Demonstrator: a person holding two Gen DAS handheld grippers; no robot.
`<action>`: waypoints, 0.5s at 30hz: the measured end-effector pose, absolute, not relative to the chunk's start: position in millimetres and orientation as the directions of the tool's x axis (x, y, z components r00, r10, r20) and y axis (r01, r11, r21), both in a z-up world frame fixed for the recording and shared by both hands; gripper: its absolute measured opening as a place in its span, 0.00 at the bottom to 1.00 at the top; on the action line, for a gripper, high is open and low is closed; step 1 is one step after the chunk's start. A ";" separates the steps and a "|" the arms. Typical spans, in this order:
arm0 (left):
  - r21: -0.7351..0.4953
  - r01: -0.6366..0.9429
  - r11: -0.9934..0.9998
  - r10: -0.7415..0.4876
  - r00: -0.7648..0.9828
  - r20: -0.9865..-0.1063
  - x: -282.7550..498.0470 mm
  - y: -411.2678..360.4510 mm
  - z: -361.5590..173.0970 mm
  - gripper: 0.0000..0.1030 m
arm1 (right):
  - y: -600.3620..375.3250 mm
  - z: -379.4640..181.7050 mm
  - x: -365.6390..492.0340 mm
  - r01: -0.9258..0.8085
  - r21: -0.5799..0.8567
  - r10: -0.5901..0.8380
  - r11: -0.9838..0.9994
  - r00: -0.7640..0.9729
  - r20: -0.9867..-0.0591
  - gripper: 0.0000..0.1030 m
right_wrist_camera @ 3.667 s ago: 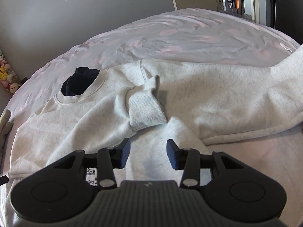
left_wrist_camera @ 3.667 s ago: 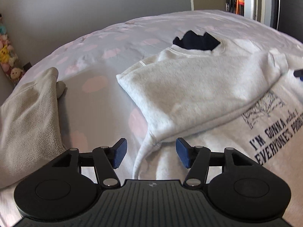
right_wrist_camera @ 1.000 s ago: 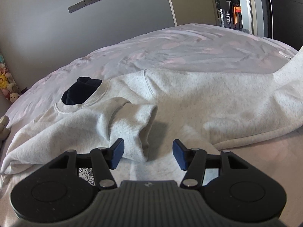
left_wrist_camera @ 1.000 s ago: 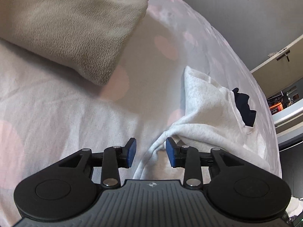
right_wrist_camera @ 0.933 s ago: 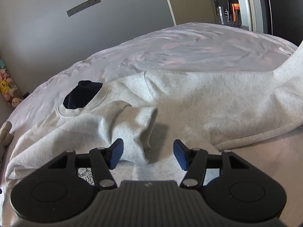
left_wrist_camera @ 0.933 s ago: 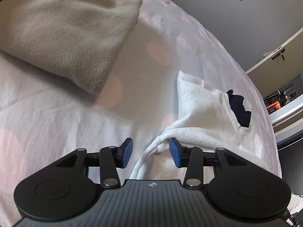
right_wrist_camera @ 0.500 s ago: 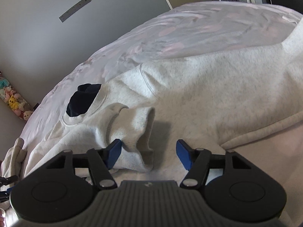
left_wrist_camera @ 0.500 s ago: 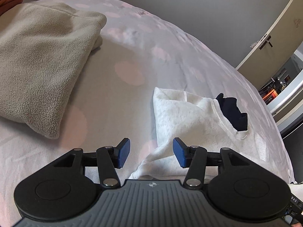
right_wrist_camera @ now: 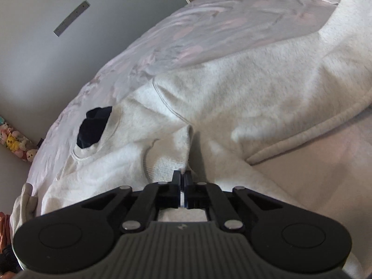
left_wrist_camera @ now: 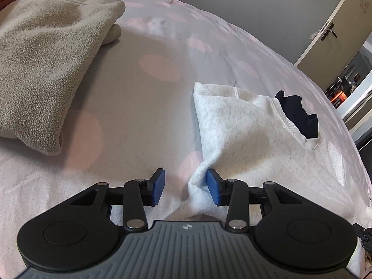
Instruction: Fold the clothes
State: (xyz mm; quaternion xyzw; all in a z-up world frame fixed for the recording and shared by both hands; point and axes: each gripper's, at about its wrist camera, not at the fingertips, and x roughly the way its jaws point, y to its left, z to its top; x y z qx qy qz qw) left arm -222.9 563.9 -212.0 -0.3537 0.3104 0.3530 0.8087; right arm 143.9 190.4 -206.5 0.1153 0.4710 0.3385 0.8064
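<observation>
A light grey sweatshirt (left_wrist_camera: 244, 134) lies on the bed, one sleeve folded over its chest. A raised fold at its side edge stands between the jaws of my left gripper (left_wrist_camera: 186, 187). The jaws are closing: the cloth touches the right pad (left_wrist_camera: 212, 190), while the left pad stands clear of it. In the right wrist view the sweatshirt (right_wrist_camera: 244, 88) fills the middle. My right gripper (right_wrist_camera: 182, 177) is shut on the edge of the ribbed sleeve cuff (right_wrist_camera: 162, 165). A dark navy garment (left_wrist_camera: 295, 114) shows through the collar.
A folded beige fleece (left_wrist_camera: 41, 58) lies at the left on the pink-dotted bed sheet (left_wrist_camera: 139, 93). A cream door (left_wrist_camera: 337, 16) stands beyond the bed at the right. Plush toys (right_wrist_camera: 16, 139) line the wall at the far left.
The right jaws closed from wide apart onto the sleeve cuff. The left gripper rolled and shifted along the sweatshirt's side; its jaws widened, then narrowed around the fold.
</observation>
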 end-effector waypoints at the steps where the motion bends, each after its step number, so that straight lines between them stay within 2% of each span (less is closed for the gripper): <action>1: -0.344 -0.792 0.504 0.355 0.553 -0.753 -222.0 563.0 -211.0 0.36 | 193.9 -209.5 143.2 -0.444 0.482 0.636 0.756 0.320 -0.703 0.03; 2: -0.338 -0.793 0.507 0.359 0.551 -0.754 -221.9 561.9 -209.8 0.36 | 196.2 -210.4 141.9 -0.451 0.462 0.623 0.763 0.324 -0.712 0.04; 4: -0.335 -0.792 0.509 0.367 0.553 -0.748 -223.4 560.5 -204.8 0.36 | 196.8 -207.2 139.7 -0.461 0.443 0.616 0.769 0.345 -0.709 0.14; 6: -0.346 -0.791 0.505 0.383 0.564 -0.731 -226.5 561.4 -197.9 0.37 | 194.4 -199.8 138.7 -0.474 0.435 0.622 0.766 0.373 -0.689 0.19; 7: -0.355 -0.786 0.506 0.384 0.574 -0.724 -225.5 565.2 -194.8 0.39 | 194.0 -196.3 139.1 -0.482 0.429 0.624 0.764 0.386 -0.679 0.31; 8: -0.363 -0.781 0.508 0.384 0.583 -0.716 -224.6 569.0 -191.8 0.42 | 193.4 -193.4 140.1 -0.491 0.424 0.628 0.761 0.396 -0.669 0.37; 12: -0.359 -0.775 0.520 0.387 0.589 -0.710 -210.2 593.8 -182.6 0.43 | 208.1 -184.9 154.5 -0.522 0.407 0.637 0.750 0.404 -0.656 0.40; 15: -0.304 -0.791 0.531 0.403 0.551 -0.730 -191.1 617.0 -174.6 0.44 | 225.5 -184.9 164.4 -0.547 0.368 0.620 0.752 0.395 -0.678 0.41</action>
